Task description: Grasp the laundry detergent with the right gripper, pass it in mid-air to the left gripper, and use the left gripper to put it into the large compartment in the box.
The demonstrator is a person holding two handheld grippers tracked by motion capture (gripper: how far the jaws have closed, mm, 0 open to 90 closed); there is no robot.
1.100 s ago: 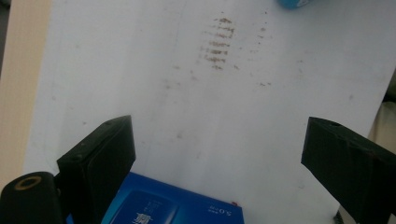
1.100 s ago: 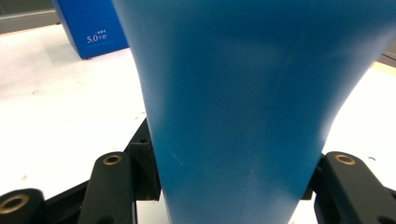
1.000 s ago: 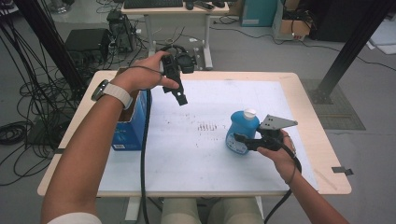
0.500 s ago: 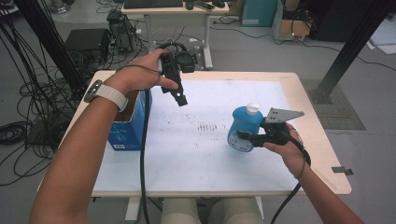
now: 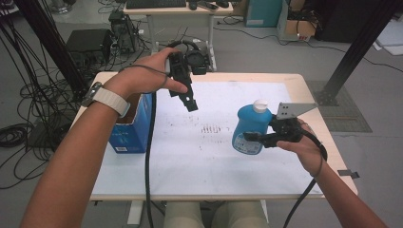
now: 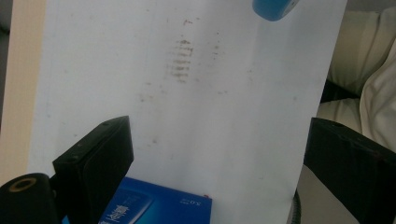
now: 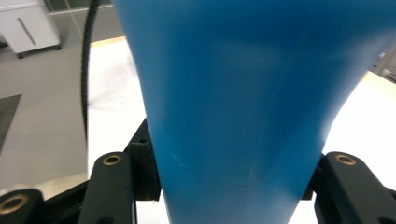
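The right gripper is clamped around the body of the blue bottle, holding it upright just above the white table. The left gripper hovers near the blue box, jaws spread, having just widened, nothing between them.

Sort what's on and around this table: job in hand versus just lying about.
In the job:
- blue bottle, clamped in the right gripper
- left gripper, open, empty
- blue box

Lying about:
- far desk
- floor cables
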